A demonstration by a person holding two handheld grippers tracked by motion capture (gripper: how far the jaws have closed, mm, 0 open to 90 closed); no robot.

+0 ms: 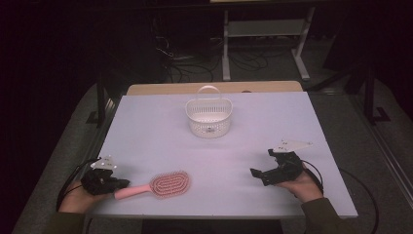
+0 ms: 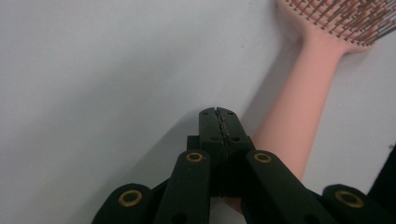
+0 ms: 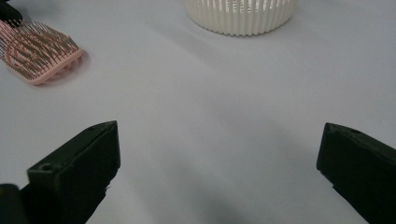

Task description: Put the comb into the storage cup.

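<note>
Nearby, hairbrush (image 1: pixel 163 185) beside table (image 1: pixel 219 146) front edge

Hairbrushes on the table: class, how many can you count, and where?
1. The pink hairbrush lies near the table's front edge, its handle beside the left gripper.

A dim lab: white-covered table (image 1: pixel 146 126), floor cables (image 1: pixel 195 68), metal stand (image 1: pixel 265 29).

White table (image 1: pixel 146 126), pink hairbrush (image 1: pixel 168 184) near front, white basket (image 1: pixel 209 118) farther back
</note>
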